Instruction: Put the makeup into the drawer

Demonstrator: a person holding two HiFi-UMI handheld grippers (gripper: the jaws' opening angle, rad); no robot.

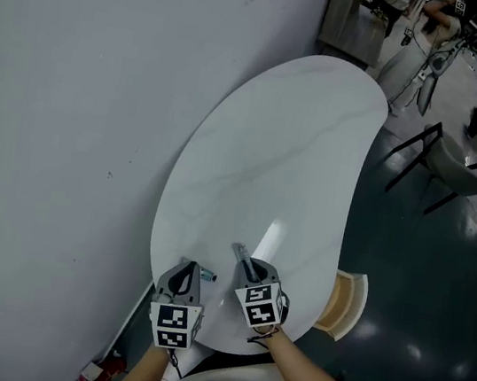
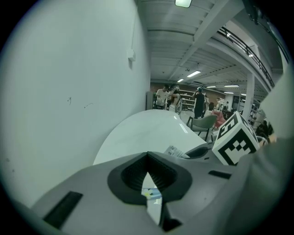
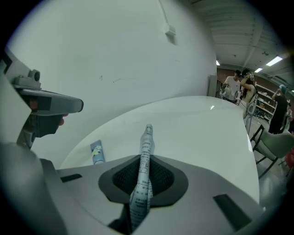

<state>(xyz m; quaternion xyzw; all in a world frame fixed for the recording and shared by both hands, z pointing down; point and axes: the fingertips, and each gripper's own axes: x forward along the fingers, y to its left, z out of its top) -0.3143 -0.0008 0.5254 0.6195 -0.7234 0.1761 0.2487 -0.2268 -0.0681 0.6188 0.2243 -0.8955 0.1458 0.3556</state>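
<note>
My right gripper (image 1: 248, 272) is shut on a grey-white printed makeup tube (image 1: 238, 252), which sticks out ahead of the jaws above the near end of the white table (image 1: 299, 150). In the right gripper view the tube (image 3: 146, 146) runs up from between the dark pads (image 3: 158, 176). My left gripper (image 1: 191, 269) is just to its left, shut on a flat blue makeup tube (image 2: 151, 195) whose end (image 1: 207, 275) pokes out to the right. The same blue tube (image 3: 96, 152) shows in the right gripper view. An open beige drawer (image 1: 344, 305) juts from the table's right edge, beside my right forearm.
A grey wall (image 1: 71, 114) runs along the table's left side. A dark chair (image 1: 441, 159) and several people (image 1: 425, 35) are beyond the table's far right. Small red things (image 1: 98, 371) lie on the floor at the lower left.
</note>
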